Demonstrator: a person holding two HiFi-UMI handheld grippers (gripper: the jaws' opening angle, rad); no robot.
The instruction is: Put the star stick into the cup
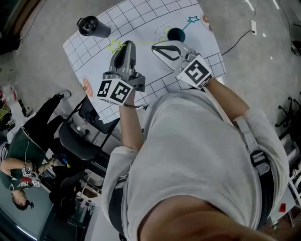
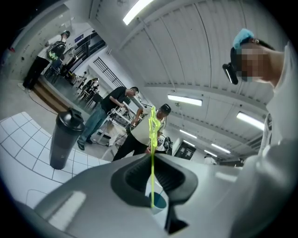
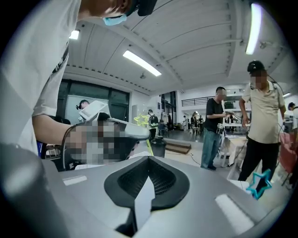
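A yellow star stick (image 1: pixel 116 45) is clamped in my left gripper (image 1: pixel 128 45), above the white grid mat (image 1: pixel 141 14). In the left gripper view the stick (image 2: pixel 152 139) runs straight up between the closed jaws of the left gripper (image 2: pixel 152 160), star at its top. The cup (image 1: pixel 176 34), blue inside, stands on the mat to the right, and a teal star stick (image 1: pixel 192 20) leans out of it. Just short of the cup is my right gripper (image 1: pixel 156 47), jaws together with nothing in them. From the right gripper (image 3: pixel 149 160) the yellow star (image 3: pixel 141 120) shows ahead.
A black shaker bottle (image 1: pixel 89 26) stands at the mat's far left corner. A black chair (image 1: pixel 82 136) and a seated person (image 1: pixel 19 164) are on my left below the table. A cable (image 1: pixel 240 40) lies on the floor to the right. Several people (image 3: pixel 260 121) stand beyond the table.
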